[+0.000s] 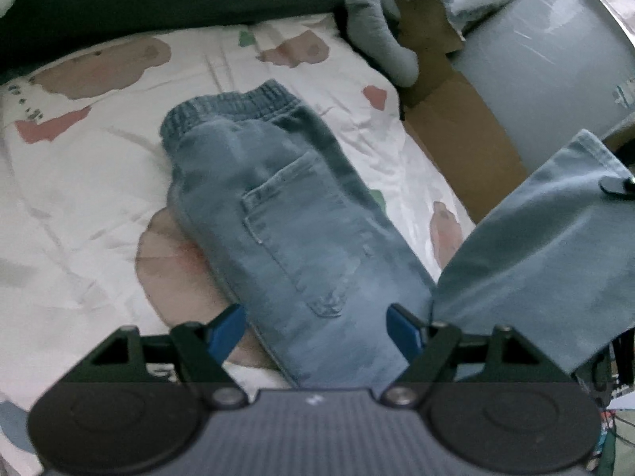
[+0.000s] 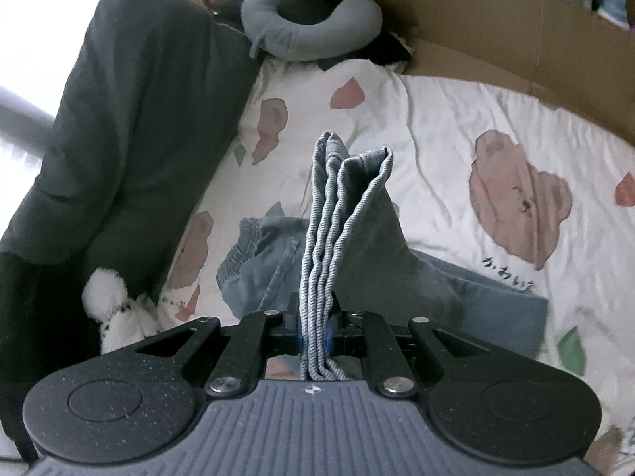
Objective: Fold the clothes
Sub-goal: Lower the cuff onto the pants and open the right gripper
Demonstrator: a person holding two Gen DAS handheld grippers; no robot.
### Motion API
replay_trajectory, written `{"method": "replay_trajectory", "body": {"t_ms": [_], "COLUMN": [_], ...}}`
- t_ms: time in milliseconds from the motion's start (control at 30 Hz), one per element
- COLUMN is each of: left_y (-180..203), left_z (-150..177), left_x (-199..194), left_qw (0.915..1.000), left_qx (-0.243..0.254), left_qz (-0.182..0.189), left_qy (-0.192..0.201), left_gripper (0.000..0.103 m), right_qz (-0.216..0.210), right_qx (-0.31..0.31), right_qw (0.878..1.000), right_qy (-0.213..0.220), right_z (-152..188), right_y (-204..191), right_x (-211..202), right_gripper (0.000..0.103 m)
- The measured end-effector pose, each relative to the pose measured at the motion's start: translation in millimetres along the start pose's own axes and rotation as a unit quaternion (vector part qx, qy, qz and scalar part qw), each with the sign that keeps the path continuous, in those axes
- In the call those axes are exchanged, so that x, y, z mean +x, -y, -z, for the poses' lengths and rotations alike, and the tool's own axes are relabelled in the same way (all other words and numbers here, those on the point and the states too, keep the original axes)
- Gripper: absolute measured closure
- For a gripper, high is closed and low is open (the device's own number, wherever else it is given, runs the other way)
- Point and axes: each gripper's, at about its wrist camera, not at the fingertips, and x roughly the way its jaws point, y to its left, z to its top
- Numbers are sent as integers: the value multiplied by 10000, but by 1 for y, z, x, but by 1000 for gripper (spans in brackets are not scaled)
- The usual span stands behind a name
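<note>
Jeans (image 1: 278,214), one pair, lie on the bear-print bedsheet (image 1: 79,198). Left gripper (image 1: 317,329) angles down over them, jaws wide and empty. Right gripper (image 2: 315,329) tilts downward, clamped on their bunched leg ends, lifted.

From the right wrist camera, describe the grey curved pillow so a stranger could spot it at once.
Start at the white bedsheet printed with brown bears and follow it to its far edge. There, between the dark duvet and the cardboard box, lies the neck pillow: plain grey, horseshoe-shaped, padded, unlike anything beside it.
</note>
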Motion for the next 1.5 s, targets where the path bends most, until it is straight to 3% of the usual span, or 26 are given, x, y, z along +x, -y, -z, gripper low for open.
{"method": "replay_trajectory", "body": {"t_ms": [200, 533, 933, 1267, 1400, 1500], "left_y": [-12, -17, -26, -26, -29, -30], "left_z": [5, 6, 2, -17, -15, -16], "left_x": [-4, -1, 5, 8, 6, 12], "left_qw": [9998, 9992, 9982, 9915, 9836, 9816], "left_qx": [-188, -343, -488, -595, -812, -873], "left_qz": [-96, -155, -190, -320, -449, -515], "left_qy": [66, 127, 306, 1113, 1544, 1616], "left_gripper": [23, 23, 23, 22, 21, 21], "right_qz": [-141, -290, -597, -737, -763, -740], "right_qx": [320, 374, 473, 590, 664, 659], "right_qw": [9992, 9973, 9971, 9945, 9929, 9923], "right_qy": [187, 563, -64, -444, -623, -738], "right_z": [-5, -19, -22, -33, -40, -46], "right_y": [-3, -17, -31, -40, -40, -40], "right_x": [24, 27, 119, 194, 225, 249], "right_gripper": [94, 94, 93, 93, 93, 92]}}
